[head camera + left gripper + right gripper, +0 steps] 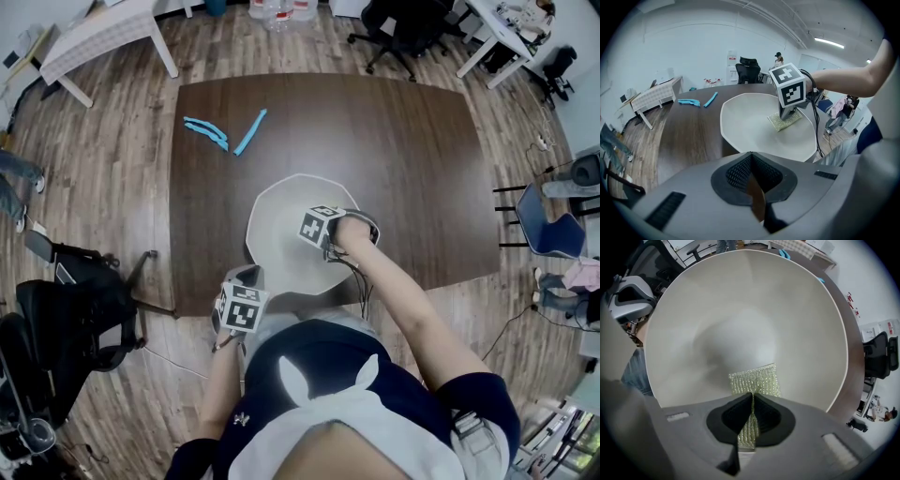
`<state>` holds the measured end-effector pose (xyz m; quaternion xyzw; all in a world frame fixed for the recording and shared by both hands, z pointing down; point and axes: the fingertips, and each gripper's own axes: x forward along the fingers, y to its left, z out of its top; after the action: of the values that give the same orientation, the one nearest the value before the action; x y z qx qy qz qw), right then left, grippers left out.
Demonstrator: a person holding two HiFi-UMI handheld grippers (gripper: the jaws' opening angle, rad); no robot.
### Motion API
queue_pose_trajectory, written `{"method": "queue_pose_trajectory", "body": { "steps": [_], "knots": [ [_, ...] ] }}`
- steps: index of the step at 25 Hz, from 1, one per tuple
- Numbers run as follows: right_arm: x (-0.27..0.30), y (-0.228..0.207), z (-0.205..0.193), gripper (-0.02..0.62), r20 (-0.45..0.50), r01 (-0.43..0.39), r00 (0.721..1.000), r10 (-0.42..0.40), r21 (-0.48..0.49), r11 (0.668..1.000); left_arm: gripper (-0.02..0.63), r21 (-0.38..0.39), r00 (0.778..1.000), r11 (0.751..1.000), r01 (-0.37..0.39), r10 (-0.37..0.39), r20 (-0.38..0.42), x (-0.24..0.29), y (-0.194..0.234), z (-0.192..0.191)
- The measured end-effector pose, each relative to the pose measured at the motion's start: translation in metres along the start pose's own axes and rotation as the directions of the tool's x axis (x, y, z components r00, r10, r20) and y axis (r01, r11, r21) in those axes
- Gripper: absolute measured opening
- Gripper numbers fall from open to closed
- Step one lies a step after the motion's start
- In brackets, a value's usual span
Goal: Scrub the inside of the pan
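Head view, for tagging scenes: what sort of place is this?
Probably an office or meeting room, not a kitchen: the pan sits on a large dark table, with rolling office chairs and white desks around it on a wood floor.

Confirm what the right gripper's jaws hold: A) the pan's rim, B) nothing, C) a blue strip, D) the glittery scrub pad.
D: the right gripper has its jaws pinched on the scrub pad, whose free end lies inside the pan.
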<state>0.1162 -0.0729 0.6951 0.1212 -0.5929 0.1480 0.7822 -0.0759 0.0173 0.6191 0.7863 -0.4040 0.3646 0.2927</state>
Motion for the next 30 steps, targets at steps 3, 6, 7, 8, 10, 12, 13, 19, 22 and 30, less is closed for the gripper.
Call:
{"method": "queue_pose_trajectory", "body": {
  "steps": [3,6,7,8,10,12,13,19,22,30],
  "knots": [
    [0.000,0.003,-0.003,0.014,-0.013,-0.021,1.000,0.021,-0.004,1.000,0.005,-0.002,1.000,1.000,-0.002,0.002,-0.009,-0.001,0.000,-0.001],
    [0.004,0.007,-0.002,0.014,-0.018,-0.043,0.999,0.043,-0.004,0.999,0.005,-0.002,1.000,1.000,-0.001,0.001,-0.014,0.000,0.001,-0.004],
    [0.006,0.008,-0.002,0.014,-0.023,-0.052,0.998,0.052,-0.004,0.999,0.005,-0.001,1.000,1.000,0.000,0.000,-0.015,0.000,0.002,-0.005],
    [0.007,0.009,-0.003,0.014,-0.028,-0.062,0.998,0.062,-0.004,0.998,0.005,-0.001,1.000,1.000,0.000,0.000,-0.015,0.000,0.002,-0.005],
    [0.009,0.010,-0.003,0.014,-0.026,-0.079,0.997,0.079,-0.003,0.997,0.005,-0.001,1.000,1.000,0.000,0.000,-0.013,-0.001,0.001,-0.003],
    [0.008,0.012,-0.003,0.014,-0.017,-0.102,0.995,0.102,0.005,0.995,0.005,-0.003,1.000,1.000,0.003,-0.003,-0.021,-0.004,0.000,-0.002],
    [0.005,0.015,-0.006,0.014,-0.022,-0.121,0.992,0.122,0.023,0.992,0.005,-0.004,1.000,1.000,0.004,-0.004,-0.026,-0.005,-0.001,-0.001],
    [-0.003,0.026,-0.018,0.014,-0.036,-0.216,0.975,0.220,0.079,0.973,0.005,-0.013,1.000,1.000,0.004,-0.004,-0.021,0.001,-0.001,-0.002],
    [-0.003,0.031,-0.020,0.014,-0.042,-0.246,0.967,0.250,0.079,0.966,0.005,-0.015,1.000,1.000,0.001,-0.001,-0.021,0.000,-0.002,-0.002],
    [-0.004,0.043,-0.023,0.014,-0.080,-0.275,0.957,0.278,0.047,0.960,0.005,-0.013,1.000,1.000,0.002,-0.002,-0.009,0.001,-0.001,-0.002]
  ]
}}
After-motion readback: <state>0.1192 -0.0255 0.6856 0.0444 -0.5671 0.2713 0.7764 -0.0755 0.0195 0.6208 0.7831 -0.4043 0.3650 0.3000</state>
